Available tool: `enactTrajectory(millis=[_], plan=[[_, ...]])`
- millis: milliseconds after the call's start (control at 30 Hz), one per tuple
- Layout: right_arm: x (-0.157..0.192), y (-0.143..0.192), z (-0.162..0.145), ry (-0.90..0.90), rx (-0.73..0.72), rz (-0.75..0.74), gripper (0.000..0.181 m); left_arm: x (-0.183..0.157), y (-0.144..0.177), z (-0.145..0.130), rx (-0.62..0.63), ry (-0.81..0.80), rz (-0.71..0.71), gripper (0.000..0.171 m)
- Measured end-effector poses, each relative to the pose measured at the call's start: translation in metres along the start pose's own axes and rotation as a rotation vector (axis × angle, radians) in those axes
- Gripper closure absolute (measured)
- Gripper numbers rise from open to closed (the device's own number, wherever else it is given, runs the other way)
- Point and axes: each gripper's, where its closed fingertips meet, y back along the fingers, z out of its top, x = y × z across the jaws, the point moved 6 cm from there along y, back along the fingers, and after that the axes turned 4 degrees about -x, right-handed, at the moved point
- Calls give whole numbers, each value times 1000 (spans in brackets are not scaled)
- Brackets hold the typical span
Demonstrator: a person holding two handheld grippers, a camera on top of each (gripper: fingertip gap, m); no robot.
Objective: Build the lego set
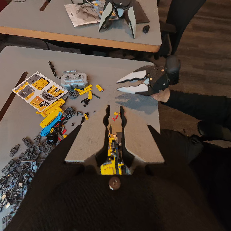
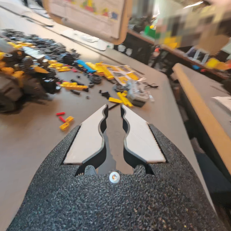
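Yellow-and-grey brick assembly (image 1: 113, 161): seen between the fingers of the left gripper (image 1: 115, 107), low in the gap near the gripper body. Whether it is clamped or merely lies beneath the fingers cannot be told. The fingertips are parted by a narrow gap and are pointed forward over the grey table (image 1: 87, 62), above two small red pins (image 1: 115, 118) and a small yellow connector (image 1: 116, 113).

Right gripper (image 1: 116, 85): held in a hand (image 1: 161, 95) in a dark sleeve at the table's right edge, pointed leftward and roughly level above the surface. Its fingers are parted, with nothing between them. In the right wrist view, which is blurred, the right gripper (image 2: 114, 106) is aimed toward a black axle and yellow beams (image 2: 123, 99), with the red pins (image 2: 60, 115) to its left.

Surroundings, outward:
- Yellow beams (image 1: 85, 90) scattered beside a grey battery box (image 1: 74, 80).
- Two grey gear wheels (image 1: 72, 93), small black pins between them.
- Sticker sheet (image 1: 40, 90), yellow and grey, partly resting on long yellow panels (image 1: 51, 112).
- Blue separator tool (image 1: 51, 126), lying across the panels.
- Heap of dark grey track links (image 1: 18, 162), at the near left corner.
- Second table (image 1: 37, 25) beyond, bearing a printed sheet (image 1: 80, 15) and another gripper, upright, fingers spread.
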Motion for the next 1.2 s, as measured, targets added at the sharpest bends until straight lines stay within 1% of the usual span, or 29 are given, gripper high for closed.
enactTrajectory(millis=[100, 200, 300, 333, 400, 433, 667, 800, 967, 1033, 1133, 1200], plan=[[-8, -1, 1, 39, -16, -103, 163, -1, -3, -2, 20, -24, 19, 158], [-1, -3, -2, 92, 12, -97, 163, -2, -4, -2, 26, -21, 6, 156], [6, -6, -4, 167, 39, -102, 167, -2, -6, -3, 35, -32, 16, 153], [7, -7, -5, 184, 51, -119, 170, -1, -7, -3, 35, -37, 21, 153], [10, -8, -6, 208, 66, -110, 181, -2, -9, -3, 38, -46, 28, 153], [11, -9, -7, 210, 71, -107, 181, -2, -10, -4, 42, -50, 32, 152], [12, -5, -5, 183, 40, -59, 181, 1, -14, -9, 97, -75, 60, 152], [12, -3, -3, 171, 22, -44, 181, -1, -19, -9, 104, -88, 73, 151], [11, -1, -2, 143, 5, -36, 181, -14, -27, -5, 110, -154, 113, 154], [10, 1, -1, 129, -10, -33, 181, -14, -23, -5, 124, -184, 155, 153], [10, 4, 1, 106, -36, -8, 181, -14, -7, -9, 147, -231, 205, 152], [7, 6, 2, 72, -60, 1, 181, -19, 6, -18, 156, -213, 183, 152]])
